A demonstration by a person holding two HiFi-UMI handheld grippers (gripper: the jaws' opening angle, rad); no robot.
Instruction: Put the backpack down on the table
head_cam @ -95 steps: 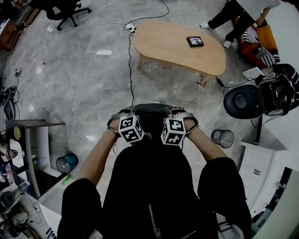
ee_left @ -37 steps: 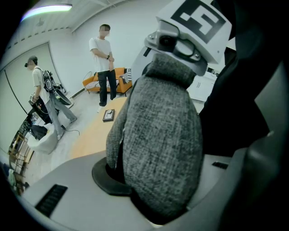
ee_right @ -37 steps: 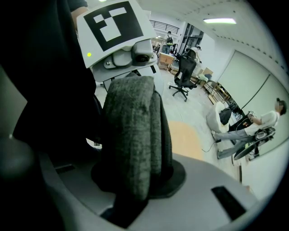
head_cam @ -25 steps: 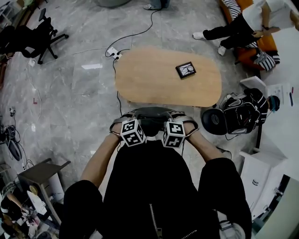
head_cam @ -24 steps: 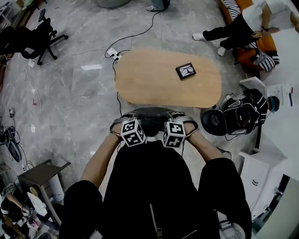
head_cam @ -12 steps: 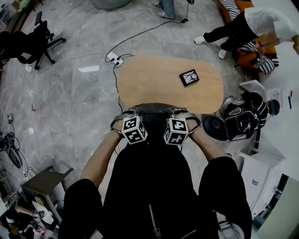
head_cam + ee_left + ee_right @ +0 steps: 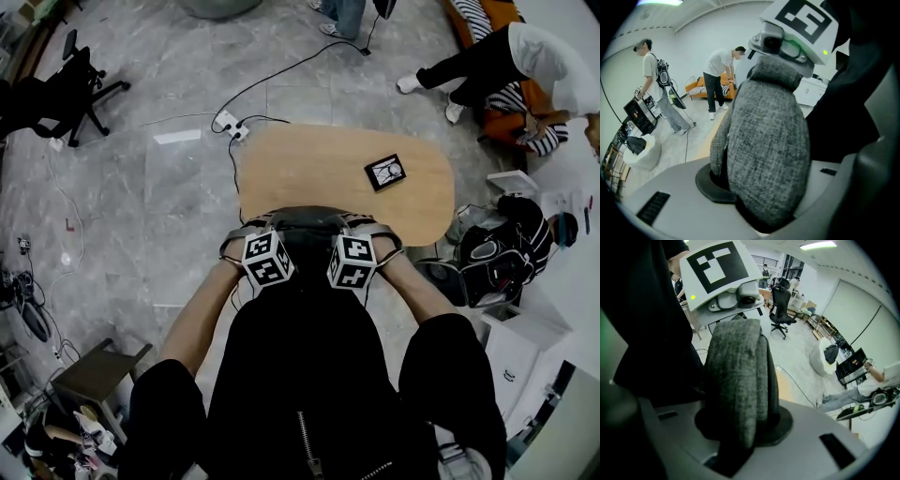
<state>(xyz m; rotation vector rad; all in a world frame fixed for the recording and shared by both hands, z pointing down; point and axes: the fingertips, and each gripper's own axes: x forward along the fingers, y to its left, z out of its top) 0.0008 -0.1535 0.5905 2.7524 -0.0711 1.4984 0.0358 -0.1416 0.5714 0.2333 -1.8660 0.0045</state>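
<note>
- Left gripper [image 7: 246, 240]: jaws part-way closed and clamped on a grey woven shoulder strap [image 7: 764, 140]. The strap fills the gap between the jaws and rises upright out of them.
- Right gripper [image 7: 379, 242]: jaws likewise clamped on the second grey strap [image 7: 740, 376], which stands folded lengthwise between them.
- Backpack [image 7: 300, 375]: black, with a zip down its middle. It hangs below and behind both pairs of jaws, against the person's front and between the two forearms. It is carried by its straps and not set down. Its grey top edge [image 7: 302, 218] spans the gap from one gripper to the other.
- Table [image 7: 309, 169]: light wood with rounded ends, just ahead of both pairs of jaws. In the head view, its near edge meets the backpack's top edge.
- Black framed item [image 7: 385, 172]: flat on the table, ahead of the right jaws and well apart from them.
- Power strip [image 7: 228, 123]: on the grey floor beyond the left jaws, past the table's far corner.
- Office chair [image 7: 56, 89]: far out to the left of the left jaws.
</note>
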